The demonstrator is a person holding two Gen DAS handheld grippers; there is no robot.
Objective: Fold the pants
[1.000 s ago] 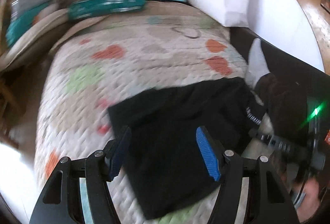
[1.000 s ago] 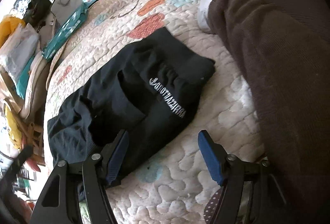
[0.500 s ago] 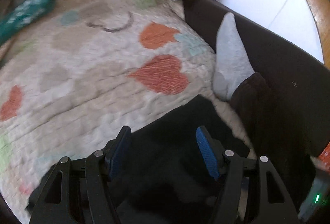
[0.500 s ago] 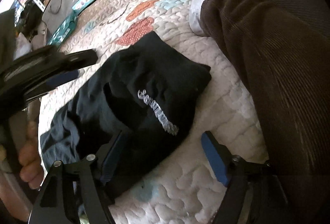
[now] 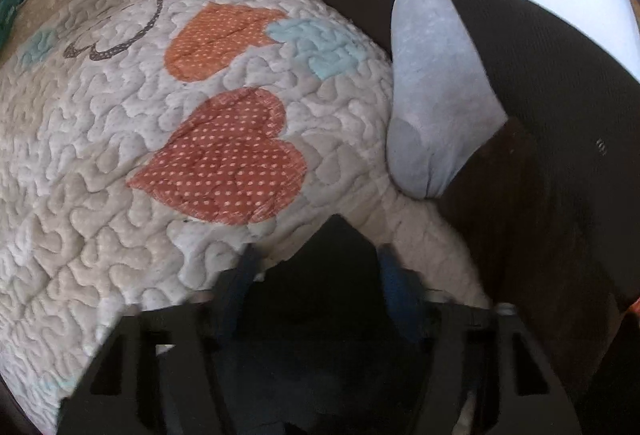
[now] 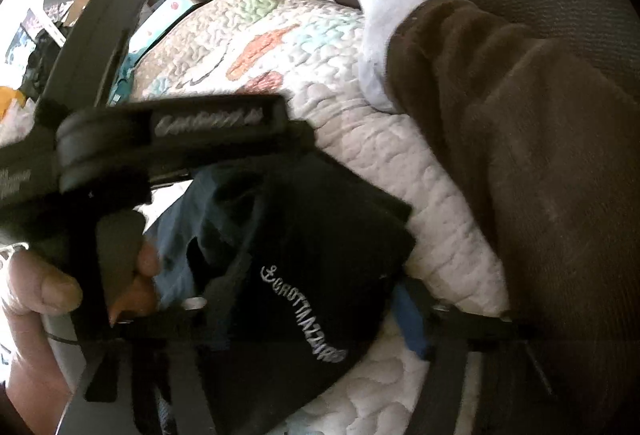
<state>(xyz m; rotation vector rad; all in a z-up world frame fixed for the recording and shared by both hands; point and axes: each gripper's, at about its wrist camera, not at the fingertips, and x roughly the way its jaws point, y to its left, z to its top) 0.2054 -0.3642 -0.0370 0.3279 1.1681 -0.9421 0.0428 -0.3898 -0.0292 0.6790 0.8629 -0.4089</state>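
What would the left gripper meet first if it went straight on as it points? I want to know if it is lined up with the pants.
Most likely the corner of the black pants, which already lies between the blurred fingers of the left gripper. Beyond it is only the quilt. Depth is unclear.

The pants [image 5: 332,275] lie on the quilt [image 5: 100,195], with one corner between the two sides of the left claw [image 5: 316,275]. A foot in a sock [image 5: 432,95] rests ahead and to the right of this claw. The pants [image 6: 320,255] also lie between the sides of the right claw [image 6: 312,311]. The left claw [image 6: 172,139] is ahead and to the left of it, over the pants. A leg [image 6: 540,175] lies to the right.
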